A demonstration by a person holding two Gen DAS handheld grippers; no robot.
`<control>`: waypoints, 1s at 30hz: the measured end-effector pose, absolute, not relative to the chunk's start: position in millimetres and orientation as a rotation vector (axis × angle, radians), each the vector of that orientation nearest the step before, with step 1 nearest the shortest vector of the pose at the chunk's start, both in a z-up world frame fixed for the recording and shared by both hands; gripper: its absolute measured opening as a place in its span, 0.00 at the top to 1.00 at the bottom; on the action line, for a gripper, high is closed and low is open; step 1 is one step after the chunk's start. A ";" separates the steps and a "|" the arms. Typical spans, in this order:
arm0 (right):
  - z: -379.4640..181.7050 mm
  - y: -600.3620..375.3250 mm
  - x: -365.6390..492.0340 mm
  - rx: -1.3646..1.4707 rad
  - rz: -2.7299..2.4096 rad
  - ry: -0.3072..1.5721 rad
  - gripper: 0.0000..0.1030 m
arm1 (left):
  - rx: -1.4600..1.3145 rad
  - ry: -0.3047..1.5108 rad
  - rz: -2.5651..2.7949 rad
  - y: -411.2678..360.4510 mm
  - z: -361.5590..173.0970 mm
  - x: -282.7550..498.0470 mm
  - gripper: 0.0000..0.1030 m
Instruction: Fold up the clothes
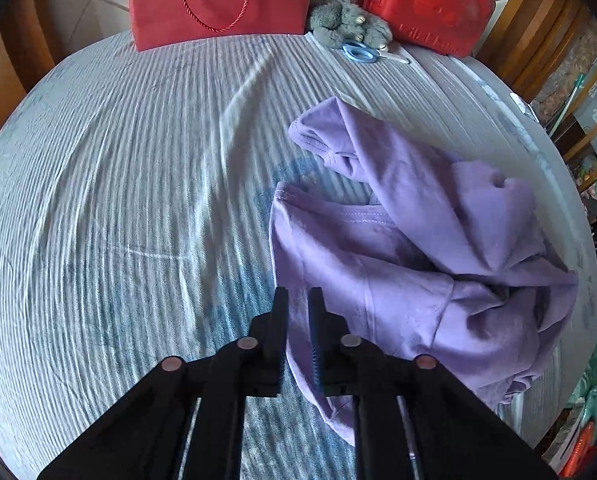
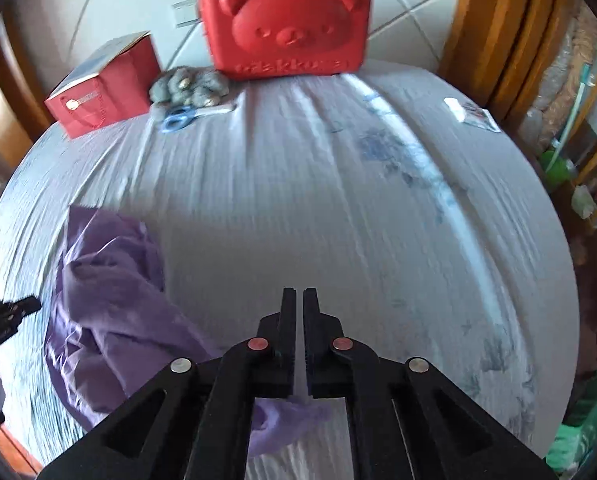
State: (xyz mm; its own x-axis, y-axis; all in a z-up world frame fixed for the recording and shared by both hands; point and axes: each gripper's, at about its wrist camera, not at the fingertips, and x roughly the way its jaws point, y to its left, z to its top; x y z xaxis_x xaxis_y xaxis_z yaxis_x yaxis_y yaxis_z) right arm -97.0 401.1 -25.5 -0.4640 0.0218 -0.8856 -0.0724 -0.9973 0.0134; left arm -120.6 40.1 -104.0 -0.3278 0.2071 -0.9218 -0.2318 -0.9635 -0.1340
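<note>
A crumpled purple garment [image 1: 410, 248] lies on the right part of a round table covered with a pale striped cloth [image 1: 138, 200]. My left gripper [image 1: 298, 294] has its jaws nearly together over the garment's left edge, with purple fabric between the fingers. In the right wrist view the garment [image 2: 110, 312] lies at the left and runs under my right gripper [image 2: 299, 294], whose jaws are closed to a thin gap with nothing seen between the tips. The left gripper's tip [image 2: 18, 308] shows at the far left edge.
At the table's far side stand a red paper bag [image 1: 218, 4], a grey plush toy [image 1: 346, 24], blue-handled scissors [image 1: 360, 53] and a red bear-shaped case [image 2: 288, 28]. A small packet [image 2: 472, 114] lies near the right rim. Wooden chairs surround the table.
</note>
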 end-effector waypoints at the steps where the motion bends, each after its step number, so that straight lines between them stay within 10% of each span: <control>1: -26.3 387.2 -98.5 -1.621 2.694 0.071 0.63 | -1.629 0.032 2.361 42.5 -104.8 -122.8 0.60; 3: -26.3 355.1 -103.8 -1.662 2.802 0.057 0.39 | -1.619 0.038 2.353 48.2 -107.7 -124.5 0.56; 11: -62.1 262.7 -135.4 -1.870 2.943 -0.159 0.33 | -1.636 0.030 2.296 63.7 -120.4 -117.5 0.55; 12: -71.4 259.3 -139.6 -1.917 2.920 -0.159 0.43 | -1.636 0.030 2.288 66.1 -121.6 -116.4 0.55; 13: -80.5 259.6 -142.2 -1.959 2.874 -0.158 0.84 | -1.636 0.029 2.281 68.6 -122.9 -115.4 0.54; 14: -88.3 260.5 -144.4 -1.991 2.832 -0.155 0.93 | -1.637 0.028 2.273 71.0 -124.1 -114.3 0.54; 16: -84.2 273.4 -143.5 -1.927 2.829 -0.118 0.93 | -1.637 0.026 2.258 75.8 -126.5 -112.2 0.58; 18: -62.1 307.2 -136.4 -1.758 2.836 0.013 0.93 | -1.641 0.037 2.246 81.5 -128.6 -110.9 0.99; 28: -50.0 501.6 -66.0 -1.496 2.256 0.196 0.79 | -1.647 0.027 2.332 61.3 -104.0 -122.9 0.98; 30: -46.8 494.2 -66.2 -1.520 2.332 0.181 0.73 | -1.624 0.028 2.340 59.7 -98.1 -125.9 0.75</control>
